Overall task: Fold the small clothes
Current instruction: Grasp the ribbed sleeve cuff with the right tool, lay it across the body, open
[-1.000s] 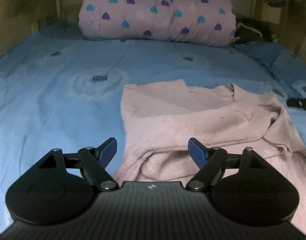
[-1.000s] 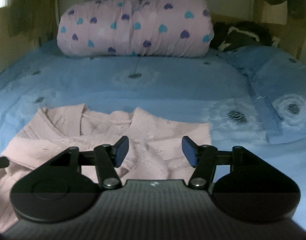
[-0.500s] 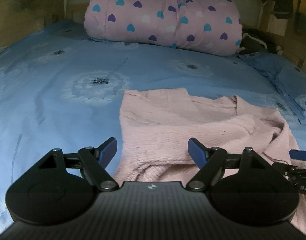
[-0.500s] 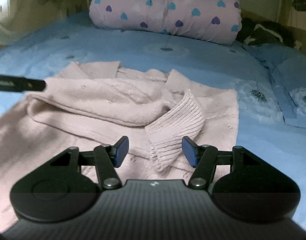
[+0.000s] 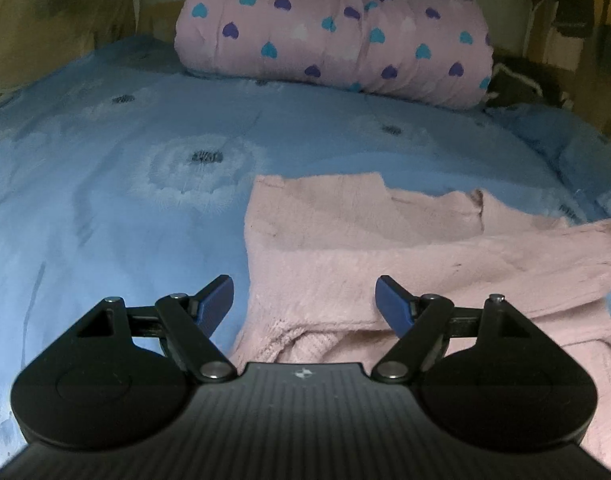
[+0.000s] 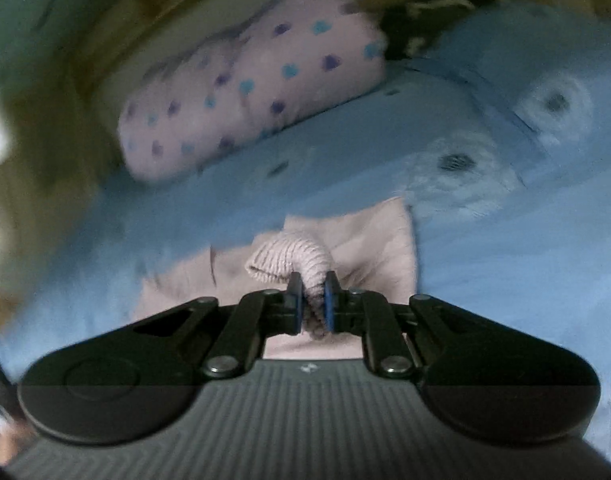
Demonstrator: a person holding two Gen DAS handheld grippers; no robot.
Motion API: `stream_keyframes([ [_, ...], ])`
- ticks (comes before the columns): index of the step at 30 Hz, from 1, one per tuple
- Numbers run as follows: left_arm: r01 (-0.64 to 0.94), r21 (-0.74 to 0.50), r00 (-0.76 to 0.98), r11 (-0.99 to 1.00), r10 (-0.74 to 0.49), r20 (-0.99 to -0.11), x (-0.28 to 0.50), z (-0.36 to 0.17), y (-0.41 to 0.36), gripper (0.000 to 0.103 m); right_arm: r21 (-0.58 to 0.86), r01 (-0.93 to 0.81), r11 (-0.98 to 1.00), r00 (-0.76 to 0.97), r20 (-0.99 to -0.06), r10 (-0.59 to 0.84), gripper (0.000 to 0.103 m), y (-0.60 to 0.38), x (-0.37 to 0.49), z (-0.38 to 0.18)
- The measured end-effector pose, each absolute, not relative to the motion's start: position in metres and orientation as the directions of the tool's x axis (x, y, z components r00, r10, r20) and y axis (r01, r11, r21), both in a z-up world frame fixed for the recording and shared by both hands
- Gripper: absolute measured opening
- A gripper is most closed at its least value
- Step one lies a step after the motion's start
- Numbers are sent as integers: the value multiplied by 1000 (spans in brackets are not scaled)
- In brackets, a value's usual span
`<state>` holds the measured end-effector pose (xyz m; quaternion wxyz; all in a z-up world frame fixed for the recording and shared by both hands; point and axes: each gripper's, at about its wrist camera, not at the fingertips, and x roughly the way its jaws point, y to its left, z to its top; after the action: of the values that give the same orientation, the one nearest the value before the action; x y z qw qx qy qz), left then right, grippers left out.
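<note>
The right gripper has just closed its fingers on the ribbed sleeve cuff of the pink sweater on the bed, while the left gripper hovers wide and empty, so the sleeve fold seems underway, needing the cuff carried across the body.

Heart-print quilt roll at far end of blue bedsheet.
</note>
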<state>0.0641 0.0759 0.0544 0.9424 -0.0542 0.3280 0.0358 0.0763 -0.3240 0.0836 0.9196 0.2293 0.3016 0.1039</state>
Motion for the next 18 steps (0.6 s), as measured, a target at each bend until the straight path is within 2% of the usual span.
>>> stream_keyframes([
  [2,-109,-76,776,991,37,-629,66,52,76,82,539,28,842,797,-520,307,13,-346,78,79],
  [7,-113,-88,771,990,32,-636,67,51,77,82,576,201,792,769,-594,236,13,-377,81,46],
  [11,-110,-72,757,991,37,-652,70,48,73,82,508,281,814,728,-666,164,13,-380,83,22],
  [18,-98,-61,758,993,34,-652,71,48,69,83,503,204,840,763,-619,185,13,-375,81,38],
])
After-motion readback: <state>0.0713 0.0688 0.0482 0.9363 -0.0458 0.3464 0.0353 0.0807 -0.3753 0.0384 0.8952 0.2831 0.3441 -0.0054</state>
